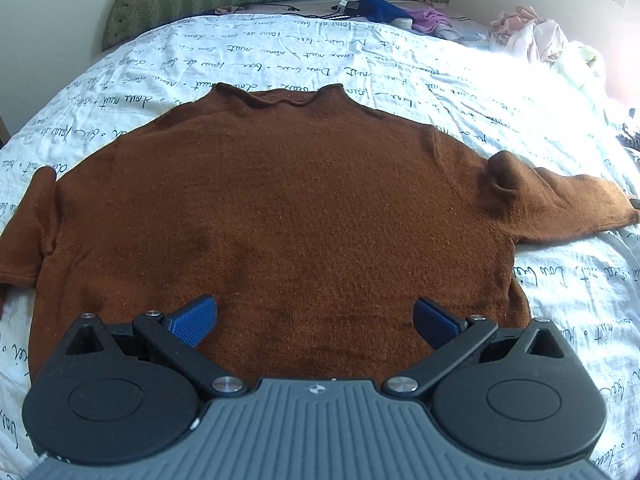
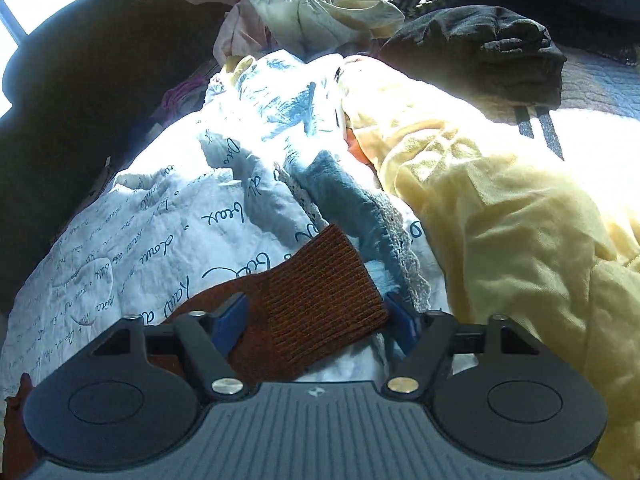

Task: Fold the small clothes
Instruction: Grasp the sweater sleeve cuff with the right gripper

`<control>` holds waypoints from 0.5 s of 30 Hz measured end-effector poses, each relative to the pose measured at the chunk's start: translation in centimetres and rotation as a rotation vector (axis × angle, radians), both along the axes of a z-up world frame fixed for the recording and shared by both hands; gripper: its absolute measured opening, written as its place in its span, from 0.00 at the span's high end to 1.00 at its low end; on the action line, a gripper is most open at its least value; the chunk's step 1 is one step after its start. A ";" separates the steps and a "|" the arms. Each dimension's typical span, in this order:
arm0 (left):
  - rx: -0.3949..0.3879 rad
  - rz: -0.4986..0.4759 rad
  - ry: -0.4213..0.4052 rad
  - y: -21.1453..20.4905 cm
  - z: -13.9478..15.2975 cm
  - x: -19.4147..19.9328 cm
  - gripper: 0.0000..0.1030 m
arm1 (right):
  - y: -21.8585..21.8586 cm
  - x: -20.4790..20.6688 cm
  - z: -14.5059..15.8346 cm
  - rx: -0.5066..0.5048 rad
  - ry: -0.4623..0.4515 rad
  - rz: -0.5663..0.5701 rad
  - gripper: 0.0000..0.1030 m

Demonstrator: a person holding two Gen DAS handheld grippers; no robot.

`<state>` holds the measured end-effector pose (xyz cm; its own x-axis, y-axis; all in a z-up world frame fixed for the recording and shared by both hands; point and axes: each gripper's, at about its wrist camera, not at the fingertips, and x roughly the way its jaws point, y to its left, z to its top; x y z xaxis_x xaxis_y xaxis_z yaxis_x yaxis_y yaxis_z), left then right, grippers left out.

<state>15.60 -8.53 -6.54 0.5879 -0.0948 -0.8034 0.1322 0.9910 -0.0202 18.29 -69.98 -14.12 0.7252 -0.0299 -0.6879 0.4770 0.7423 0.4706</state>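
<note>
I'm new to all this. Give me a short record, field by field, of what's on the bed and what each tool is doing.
garment: brown sweater, spread flat, collar at the far end
surface: bed sheet printed with script
left gripper: jaws open above the hem, holding nothing
right gripper: jaws around the ribbed sleeve cuff; contact unclear
nearby: yellow cloth, dark garment

my brown knitted sweater (image 1: 288, 208) lies flat and spread on the bed, collar at the far end, hem nearest me, both sleeves stretched out sideways. its ribbed cuff (image 2: 320, 296) rests over the white script-printed cover.
</note>
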 end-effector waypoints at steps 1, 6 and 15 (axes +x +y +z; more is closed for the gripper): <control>-0.003 -0.004 0.005 0.1 0.0 0.1 0.00 | -0.2 0.1 0.1 -0.008 0.006 -0.016 0.69; -0.055 -0.023 0.030 1.4 -0.2 0.3 0.00 | -0.3 -0.5 1.7 -0.075 -0.036 -0.037 0.85; -0.095 -0.036 0.042 2.6 -0.2 0.4 0.00 | 0.4 -0.9 4.9 -0.112 -0.083 0.012 0.92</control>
<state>15.98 -5.91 -6.75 0.5485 -0.1920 -0.8138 0.1650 0.9790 -0.1197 17.37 -69.55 -9.23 0.7804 -0.0941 -0.6181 0.4305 0.7979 0.4219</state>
